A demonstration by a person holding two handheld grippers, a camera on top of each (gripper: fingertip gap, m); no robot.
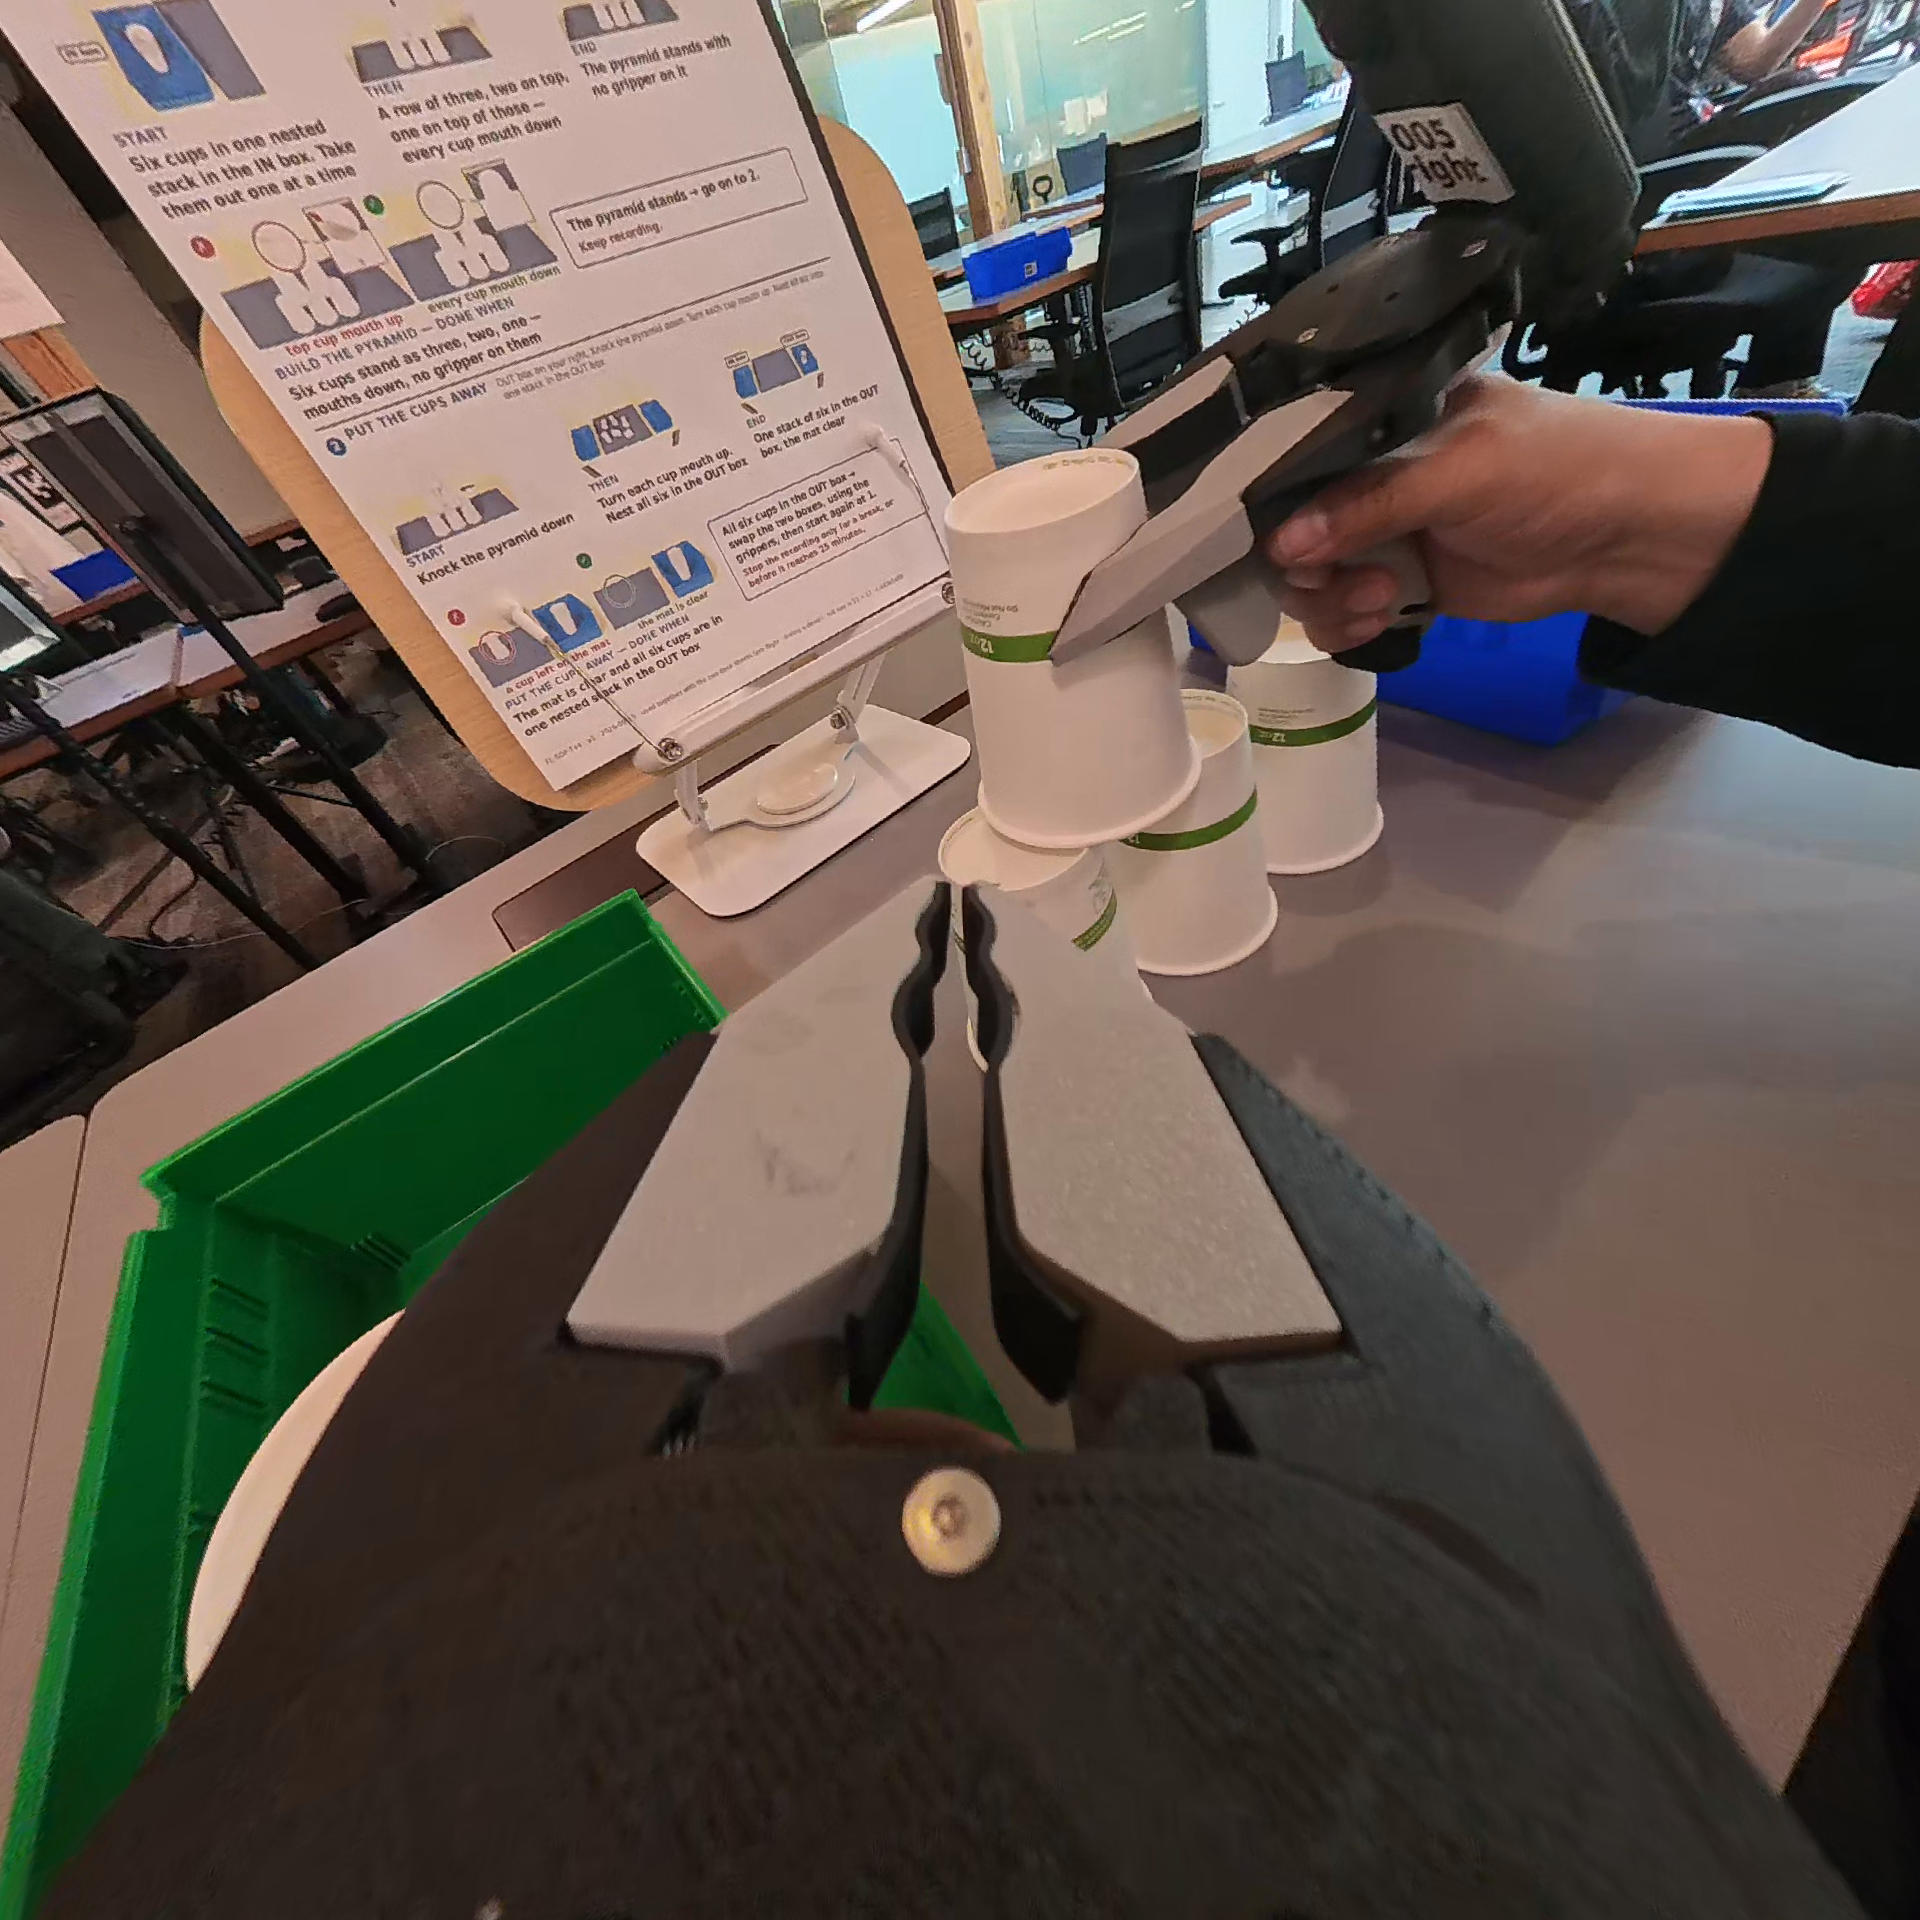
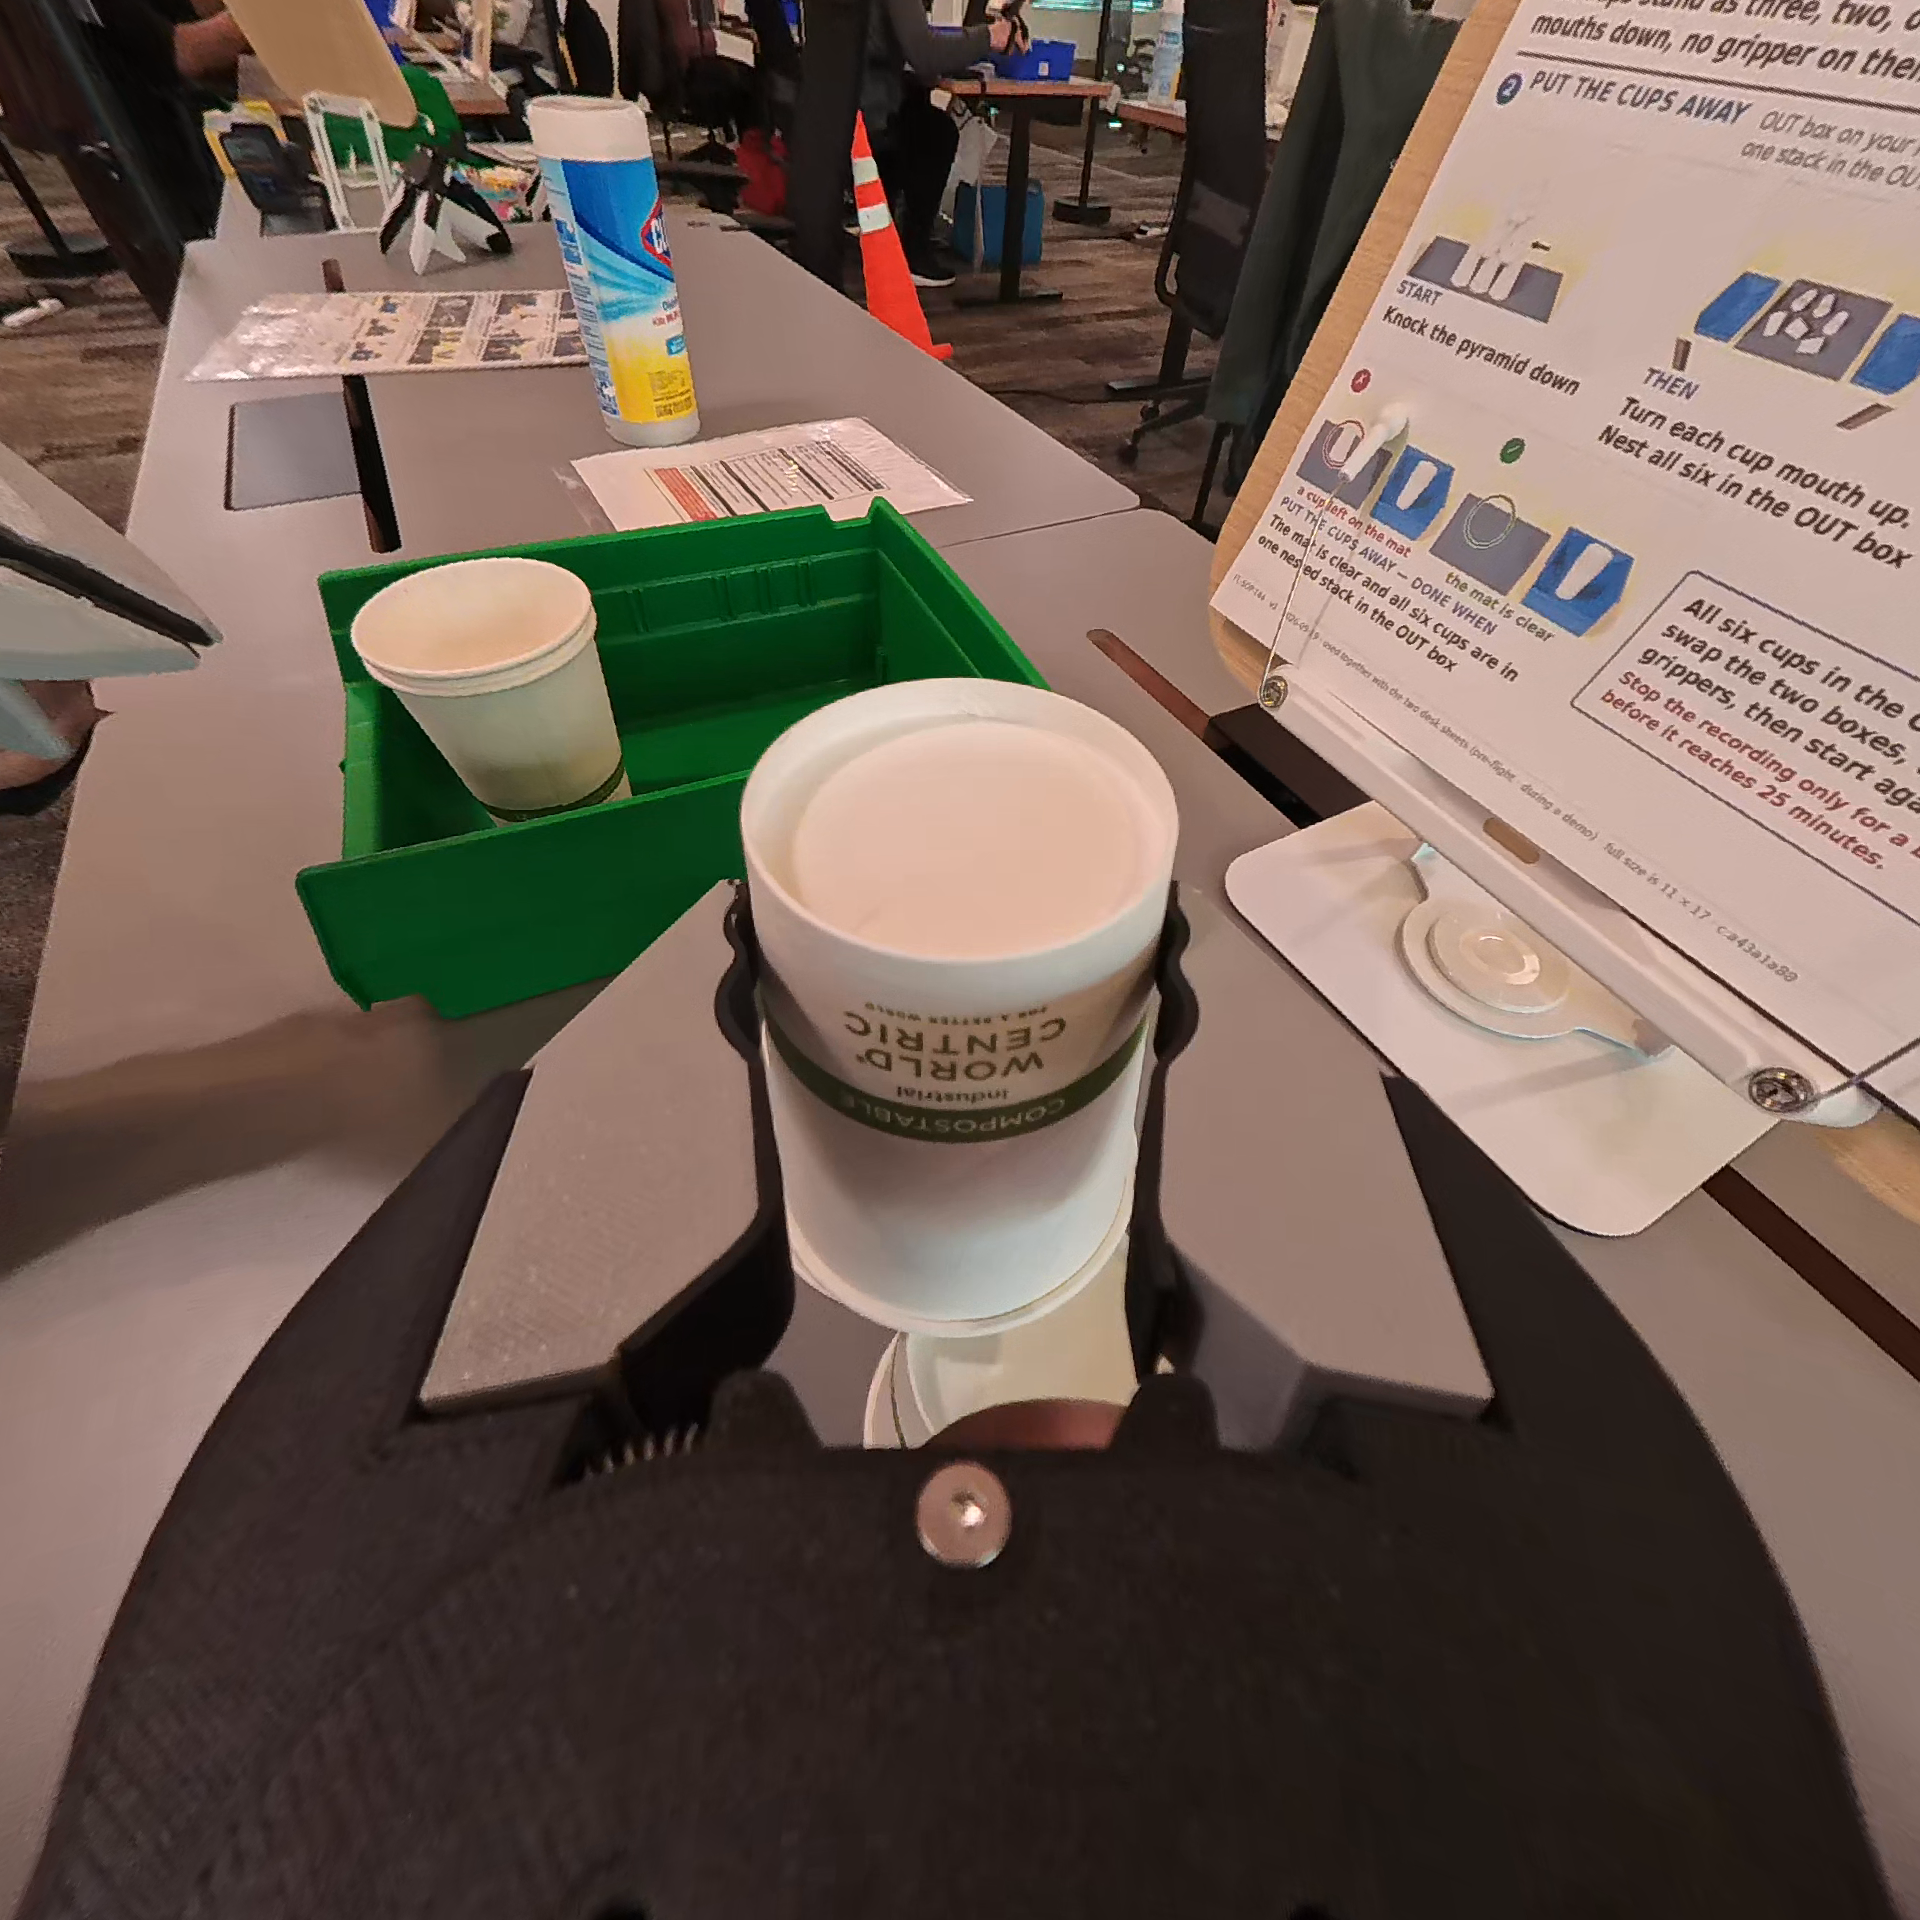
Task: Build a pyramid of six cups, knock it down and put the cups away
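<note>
Three white paper cups with green bands stand mouth down in a row on the grey table: the near one [image 1: 1049, 904], the middle one [image 1: 1195, 862] and the far one [image 1: 1309, 769]. My right gripper [image 2: 956, 987] is shut on a fourth cup [image 2: 956, 883], held mouth down and slightly tilted. In the left wrist view this cup [image 1: 1070, 644] sits at or just above the near and middle cups. My left gripper [image 1: 956, 904] is shut and empty, with its tips just in front of the near cup. A nested stack of cups [image 2: 499, 686] stands mouth up in the green bin [image 2: 665, 894].
An instruction sheet on a white stand [image 1: 582, 364] is behind the cups. A blue bin [image 1: 1496, 675] is behind the right hand. A wipes canister [image 2: 618, 270] and papers [image 2: 769, 473] lie beyond the green bin [image 1: 416, 1122].
</note>
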